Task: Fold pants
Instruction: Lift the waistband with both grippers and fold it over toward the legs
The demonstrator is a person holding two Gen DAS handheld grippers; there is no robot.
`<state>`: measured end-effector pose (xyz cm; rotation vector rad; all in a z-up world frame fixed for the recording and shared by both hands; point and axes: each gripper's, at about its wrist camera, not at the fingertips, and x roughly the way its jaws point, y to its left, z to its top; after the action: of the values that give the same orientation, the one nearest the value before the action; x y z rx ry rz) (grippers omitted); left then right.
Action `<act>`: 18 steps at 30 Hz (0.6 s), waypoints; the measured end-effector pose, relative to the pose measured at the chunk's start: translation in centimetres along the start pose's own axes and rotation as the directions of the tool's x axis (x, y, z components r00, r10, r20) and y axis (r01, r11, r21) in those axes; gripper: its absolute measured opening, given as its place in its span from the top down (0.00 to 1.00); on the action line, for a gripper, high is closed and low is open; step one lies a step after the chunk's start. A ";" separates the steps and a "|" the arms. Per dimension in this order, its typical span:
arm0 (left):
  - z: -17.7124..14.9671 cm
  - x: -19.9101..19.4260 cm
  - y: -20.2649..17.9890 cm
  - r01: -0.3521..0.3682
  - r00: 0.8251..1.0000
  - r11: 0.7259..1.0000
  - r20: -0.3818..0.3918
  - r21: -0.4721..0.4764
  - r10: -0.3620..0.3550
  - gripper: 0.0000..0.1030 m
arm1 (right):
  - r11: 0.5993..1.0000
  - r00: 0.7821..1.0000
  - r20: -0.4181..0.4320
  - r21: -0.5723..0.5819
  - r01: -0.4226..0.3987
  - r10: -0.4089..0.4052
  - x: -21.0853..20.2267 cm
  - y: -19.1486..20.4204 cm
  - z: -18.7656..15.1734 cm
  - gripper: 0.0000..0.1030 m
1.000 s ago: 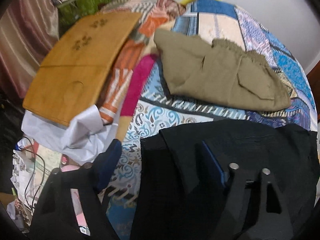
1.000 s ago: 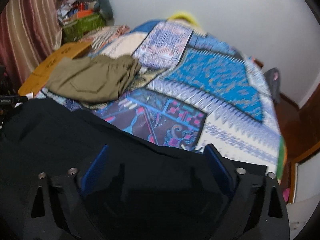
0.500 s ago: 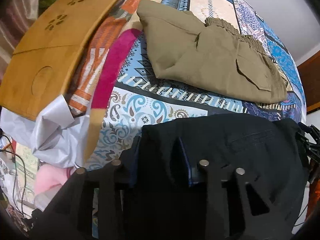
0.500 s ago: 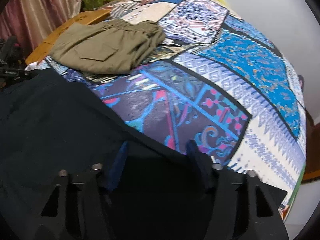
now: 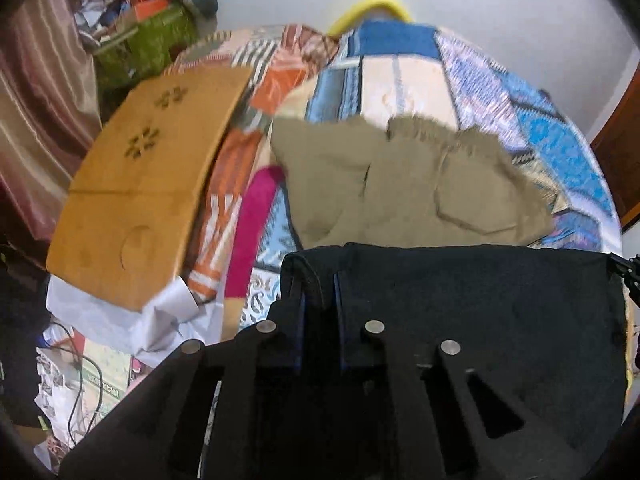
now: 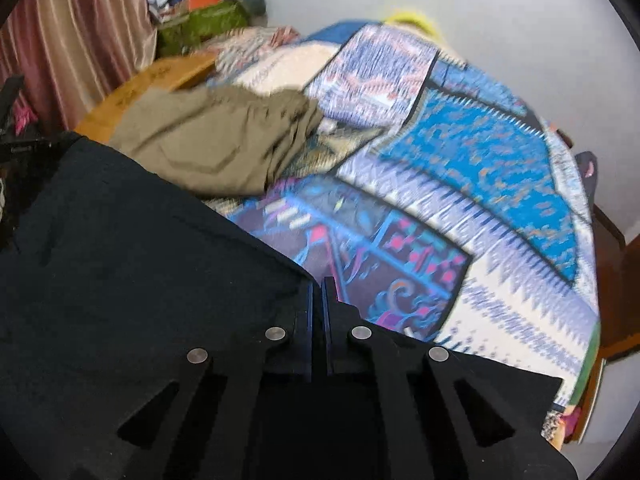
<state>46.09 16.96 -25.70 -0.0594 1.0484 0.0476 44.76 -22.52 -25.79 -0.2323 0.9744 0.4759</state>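
The black pants [image 5: 480, 300] lie across the near end of the bed and fill the lower part of both views [image 6: 140, 260]. My left gripper [image 5: 319, 280] is shut on the left corner of their far edge, with a fold of black cloth pinched between the blue pads. My right gripper [image 6: 319, 284] is shut on the right end of that same edge. Both hold the edge lifted off the quilt. Folded olive pants [image 5: 400, 188] lie just beyond on the bed and also show in the right wrist view [image 6: 216, 140].
The bed carries a patchwork quilt [image 6: 480, 152]. A wooden lap board [image 5: 140, 176] rests on white cloth at the bed's left edge. A green basket [image 5: 148, 48] and striped curtain [image 5: 36, 100] stand at the far left. A white wall [image 6: 500, 20] is behind.
Both grippers went from open to shut on the black pants' far edge and have raised it. The views tilted up toward the wall, and the black edge now stands close to the olive pants.
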 end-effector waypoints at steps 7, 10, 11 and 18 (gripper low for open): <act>-1.3 -6.6 -0.6 0.022 0.993 0.999 0.114 0.024 -0.024 0.89 | 1.000 0.994 0.112 0.027 -0.012 0.009 -7.2 0.9 -1.1 0.97; -2.9 -9.9 -0.9 0.027 0.986 0.999 0.161 0.042 -0.034 0.89 | 1.000 0.990 0.142 0.025 -0.014 0.011 -10.1 2.2 -2.6 0.97; -3.6 -11.0 -1.1 0.023 0.984 0.998 0.176 0.054 -0.032 0.89 | 0.999 0.989 0.148 0.026 -0.018 0.014 -10.8 2.5 -3.0 0.97; -9.0 -17.2 -1.3 0.002 0.971 0.996 0.237 0.095 -0.024 0.89 | 0.999 0.980 0.198 0.032 -0.039 0.032 -16.1 5.2 -7.0 0.97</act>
<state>29.76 14.80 -15.21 0.0245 0.8093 -0.0064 29.51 -25.33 -16.00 -0.1326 0.7932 0.5039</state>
